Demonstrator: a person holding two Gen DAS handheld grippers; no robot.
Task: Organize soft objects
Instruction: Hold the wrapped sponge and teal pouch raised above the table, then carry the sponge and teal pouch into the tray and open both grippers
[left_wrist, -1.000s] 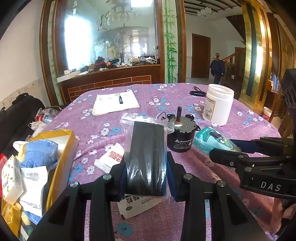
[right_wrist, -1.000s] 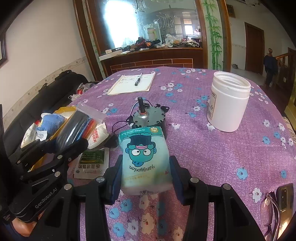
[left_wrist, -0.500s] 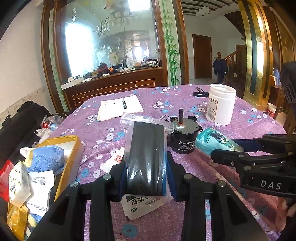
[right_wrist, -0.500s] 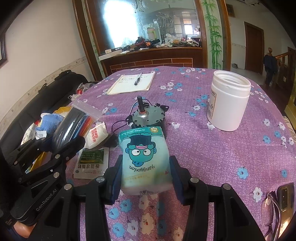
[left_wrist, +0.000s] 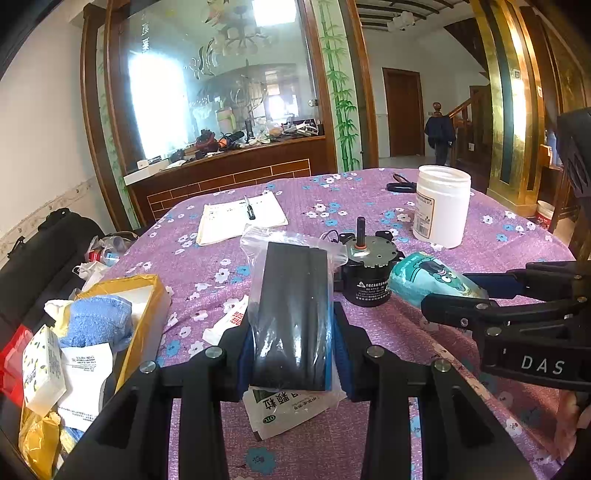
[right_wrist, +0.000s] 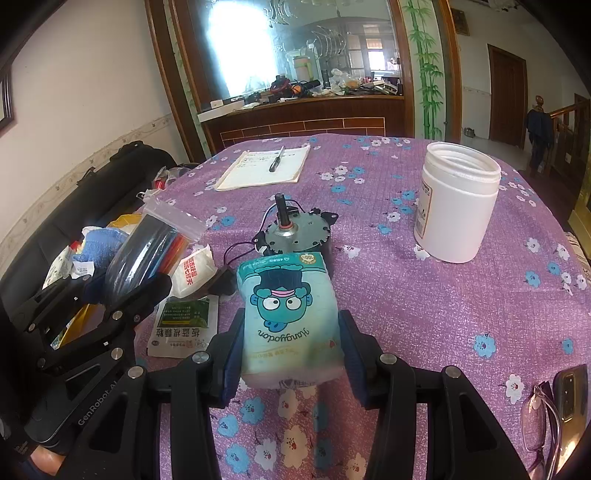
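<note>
My left gripper (left_wrist: 291, 350) is shut on a clear plastic bag of black strips (left_wrist: 291, 317), held upright above the purple flowered tablecloth. From the right wrist view, that bag (right_wrist: 147, 251) and the left gripper (right_wrist: 125, 284) sit at the left. My right gripper (right_wrist: 290, 343) is shut on a teal tissue pack with a cartoon face (right_wrist: 290, 314). In the left wrist view the pack (left_wrist: 428, 275) pokes out of the right gripper (left_wrist: 465, 291) at the right. A yellow box (left_wrist: 147, 299) at the left table edge holds a blue towel (left_wrist: 96, 321) and paper packets.
A black motor (right_wrist: 295, 229) stands just beyond the tissue pack. A white jar (right_wrist: 458, 210) is at the right, and a notebook with a pen (right_wrist: 266, 170) lies farther back. Flat sachets (right_wrist: 184, 325) lie under the left gripper. Glasses (right_wrist: 543, 417) and a phone (right_wrist: 572, 391) rest near right.
The left gripper has tilted slightly with the bag still in it. The right gripper and the tissue pack have not moved.
</note>
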